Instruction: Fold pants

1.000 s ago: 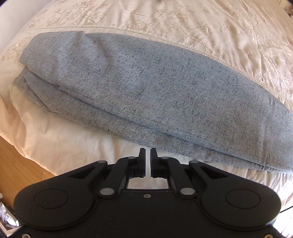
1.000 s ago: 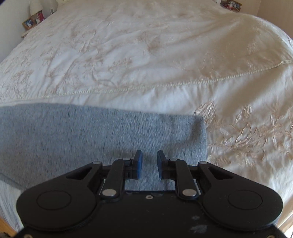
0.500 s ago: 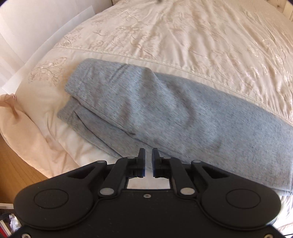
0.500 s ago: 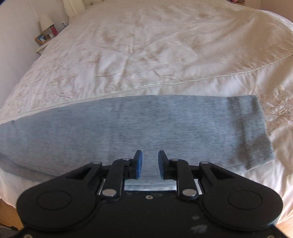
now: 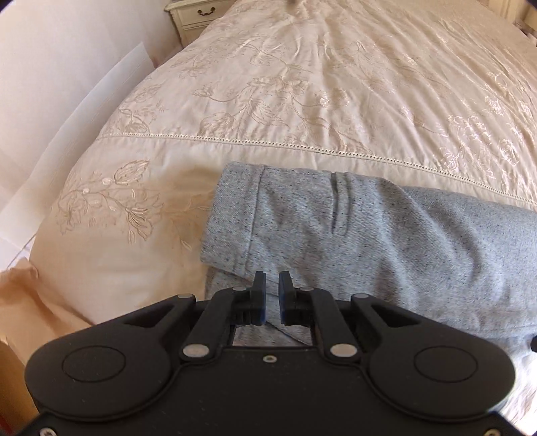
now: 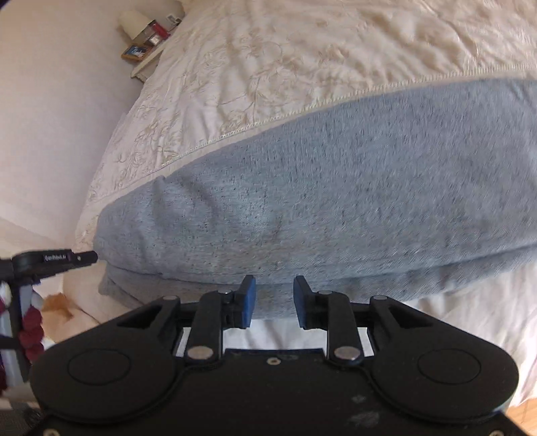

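Nearby, nightstand clutter beside bedspread.

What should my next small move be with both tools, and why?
Probably lower both tools onto the near edge of the grey pants. The left tool hangs over the waistband end, the right tool, jaws opening, over the near fold; neither holds cloth, and the pants lie folded lengthwise only.

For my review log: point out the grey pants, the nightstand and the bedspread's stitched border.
grey pants (image 5: 386, 234): left wrist view, top layer near the waistband.
nightstand (image 5: 198, 13): left wrist view, drawer front.
stitched border (image 5: 302, 149): left wrist view, openwork seam line.
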`<action>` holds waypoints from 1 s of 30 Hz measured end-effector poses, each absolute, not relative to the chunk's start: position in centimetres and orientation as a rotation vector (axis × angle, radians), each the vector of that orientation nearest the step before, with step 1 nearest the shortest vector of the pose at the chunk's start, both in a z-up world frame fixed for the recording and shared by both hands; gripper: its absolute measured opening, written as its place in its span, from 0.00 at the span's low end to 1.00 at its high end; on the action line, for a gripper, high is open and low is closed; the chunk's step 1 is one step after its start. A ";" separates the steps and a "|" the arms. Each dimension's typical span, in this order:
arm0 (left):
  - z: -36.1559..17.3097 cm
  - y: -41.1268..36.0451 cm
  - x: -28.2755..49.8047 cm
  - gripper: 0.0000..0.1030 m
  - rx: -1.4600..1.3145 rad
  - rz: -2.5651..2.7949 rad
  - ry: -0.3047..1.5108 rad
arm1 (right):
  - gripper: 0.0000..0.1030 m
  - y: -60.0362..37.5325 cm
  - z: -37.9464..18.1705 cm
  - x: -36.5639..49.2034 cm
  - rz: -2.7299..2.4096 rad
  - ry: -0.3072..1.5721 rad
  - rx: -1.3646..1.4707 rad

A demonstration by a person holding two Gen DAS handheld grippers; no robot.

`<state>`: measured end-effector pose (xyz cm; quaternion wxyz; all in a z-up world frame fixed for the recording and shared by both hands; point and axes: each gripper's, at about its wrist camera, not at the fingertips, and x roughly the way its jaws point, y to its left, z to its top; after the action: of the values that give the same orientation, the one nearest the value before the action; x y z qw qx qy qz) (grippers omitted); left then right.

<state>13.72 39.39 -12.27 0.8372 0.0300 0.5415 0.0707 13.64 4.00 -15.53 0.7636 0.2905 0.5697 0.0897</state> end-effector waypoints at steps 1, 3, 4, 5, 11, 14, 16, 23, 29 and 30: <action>-12.4 39.8 13.8 0.16 0.085 0.130 1.146 | 0.29 4.4 -16.1 13.7 0.154 1.253 0.667; -12.7 40.5 13.7 0.16 0.121 0.090 1.153 | 0.30 5.0 -16.9 13.3 0.062 1.266 0.729; -12.9 41.0 13.6 0.17 0.130 0.066 1.161 | 0.30 5.1 -17.1 13.2 0.032 1.263 0.754; -13.0 41.3 13.5 0.25 0.129 0.048 1.168 | 0.31 5.1 -17.5 13.4 -0.007 1.254 0.793; -13.4 42.7 12.8 0.40 0.093 0.013 1.180 | 0.36 3.8 -18.4 13.4 -0.152 1.201 1.004; -13.3 42.8 12.4 0.40 0.083 -0.011 1.177 | 0.36 3.9 -18.9 13.7 -0.178 1.194 1.043; -13.4 42.7 12.3 0.40 0.080 -0.039 1.181 | 0.22 4.2 -18.5 13.8 -0.166 1.164 1.035; -13.0 41.4 11.2 0.40 0.109 -0.077 1.139 | 0.05 4.8 -14.2 13.0 -0.108 1.115 0.889; -14.0 40.2 10.8 0.41 0.088 -0.210 1.194 | 0.05 4.1 -13.6 12.3 -0.120 1.108 0.917; -14.1 40.3 10.9 0.41 0.055 -0.213 1.201 | 0.05 4.2 -13.6 12.4 -0.121 1.109 0.913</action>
<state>10.91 40.29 -14.12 0.8193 0.0257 0.5639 -0.1001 12.37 4.15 -13.64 0.7513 0.4178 0.5079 -0.0556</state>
